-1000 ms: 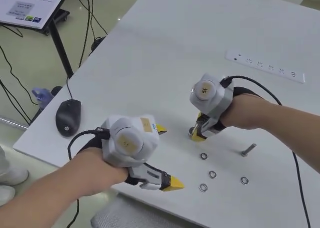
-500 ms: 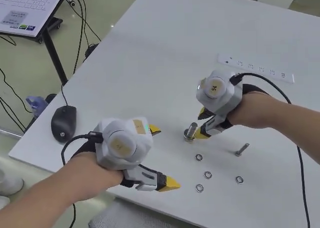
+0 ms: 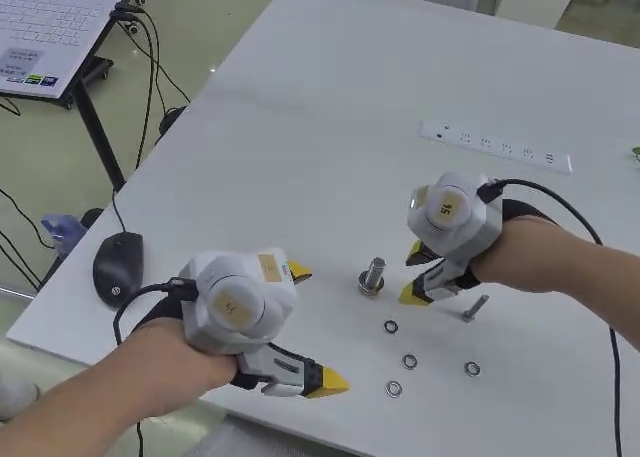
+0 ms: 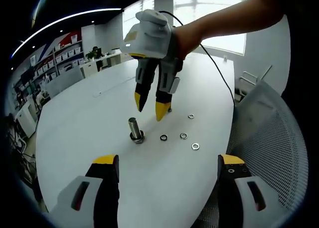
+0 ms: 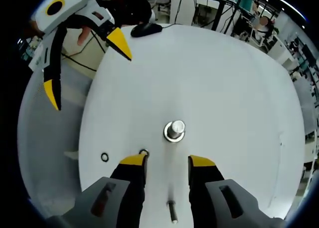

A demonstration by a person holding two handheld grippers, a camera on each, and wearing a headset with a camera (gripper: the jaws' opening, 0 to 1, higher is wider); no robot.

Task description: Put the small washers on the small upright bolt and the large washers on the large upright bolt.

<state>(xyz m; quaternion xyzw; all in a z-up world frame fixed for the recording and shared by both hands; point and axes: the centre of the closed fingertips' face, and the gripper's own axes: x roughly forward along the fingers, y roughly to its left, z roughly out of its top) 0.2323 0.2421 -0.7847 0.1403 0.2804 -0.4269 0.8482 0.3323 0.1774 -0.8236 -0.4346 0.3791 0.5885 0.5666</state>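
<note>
Four washers (image 3: pixel 409 361) lay flat and apart from one another on the white table (image 3: pixel 300 127), near the large bolt (image 3: pixel 372 275) on its side nearer the person. The large bolt stood upright on its head. The small bolt (image 3: pixel 474 308) lay on its side to the right of the large bolt. The right gripper (image 3: pixel 414 273) was positioned just beside the large bolt, between it and the small bolt, jaws parted and empty. The left gripper (image 3: pixel 316 327) was positioned to the left of the large bolt, jaws spread wide, holding nothing.

Bolts, washers on my surface (image 3: pixel 300 147)
Upright bolt (image 3: pixel 372 275) stands left of the lying bolt (image 3: pixel 474 308); four washers (image 3: pixel 409 361) lie before them.
</note>
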